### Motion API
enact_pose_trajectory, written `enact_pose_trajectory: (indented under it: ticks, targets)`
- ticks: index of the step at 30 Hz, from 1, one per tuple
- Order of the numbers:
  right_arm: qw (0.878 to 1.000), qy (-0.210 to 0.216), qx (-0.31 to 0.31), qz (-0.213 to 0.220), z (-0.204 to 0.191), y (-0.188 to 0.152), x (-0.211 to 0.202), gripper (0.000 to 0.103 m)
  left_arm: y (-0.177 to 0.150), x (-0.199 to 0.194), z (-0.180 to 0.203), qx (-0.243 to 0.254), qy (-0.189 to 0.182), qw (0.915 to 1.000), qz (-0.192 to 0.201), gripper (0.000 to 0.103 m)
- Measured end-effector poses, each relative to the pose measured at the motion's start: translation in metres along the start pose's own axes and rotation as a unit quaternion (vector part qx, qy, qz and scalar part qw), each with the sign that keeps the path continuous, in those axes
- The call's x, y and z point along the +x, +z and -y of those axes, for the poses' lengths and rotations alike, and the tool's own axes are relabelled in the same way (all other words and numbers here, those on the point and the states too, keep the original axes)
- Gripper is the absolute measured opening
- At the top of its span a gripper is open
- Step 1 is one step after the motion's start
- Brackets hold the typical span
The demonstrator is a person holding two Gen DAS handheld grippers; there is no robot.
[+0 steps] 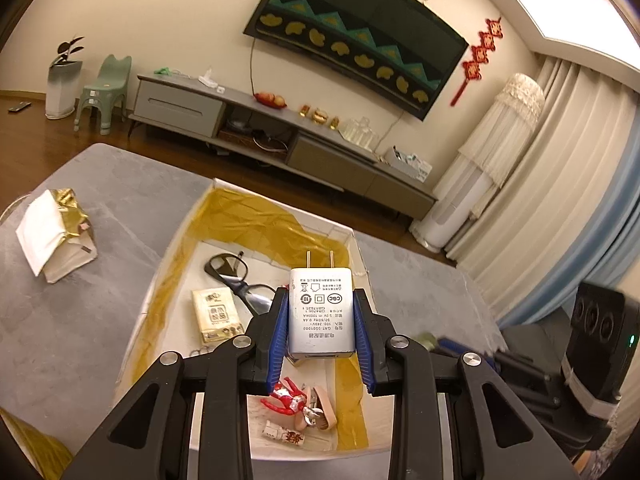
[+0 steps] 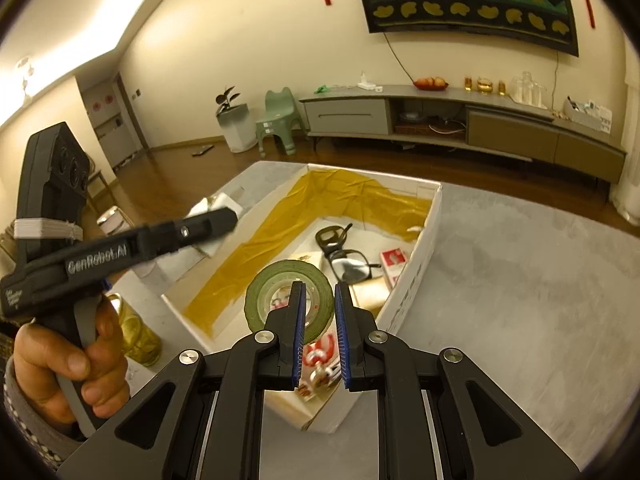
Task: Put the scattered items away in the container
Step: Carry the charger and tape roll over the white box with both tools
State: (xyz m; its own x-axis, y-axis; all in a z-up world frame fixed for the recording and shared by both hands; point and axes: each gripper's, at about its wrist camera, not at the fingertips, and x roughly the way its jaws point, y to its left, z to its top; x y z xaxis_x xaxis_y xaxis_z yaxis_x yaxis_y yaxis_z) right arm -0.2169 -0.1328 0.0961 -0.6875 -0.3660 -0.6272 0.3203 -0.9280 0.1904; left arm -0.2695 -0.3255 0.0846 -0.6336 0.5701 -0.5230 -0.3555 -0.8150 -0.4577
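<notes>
Left claw (image 1: 321,312) grips charger (image 1: 321,314) over box (image 1: 224,192).

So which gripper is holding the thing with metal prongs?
The left gripper. It grips a white charger plug with two prongs; the right gripper has a round green tape roll instead.

A low grey TV cabinet (image 2: 460,116) lines the far wall — a green plastic stool (image 2: 277,124) beside it, pleated curtains (image 1: 560,184) further along.
</notes>
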Motion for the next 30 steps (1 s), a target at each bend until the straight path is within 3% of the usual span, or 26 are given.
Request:
enact_pose_trajectory:
  ticks: [18,30]
  targets:
    - [0.999,-0.01,-0.043,-0.025,-0.01,0.055,0.041,0.015,0.003,0.021,-0.004,0.003,0.002,0.9996,-0.029,0.032]
    - [0.998,-0.005,-0.047,-0.033,-0.015,0.084,0.065,0.015,0.012,0.014,-0.035,-0.058,0.014,0.9981,-0.014,0.031]
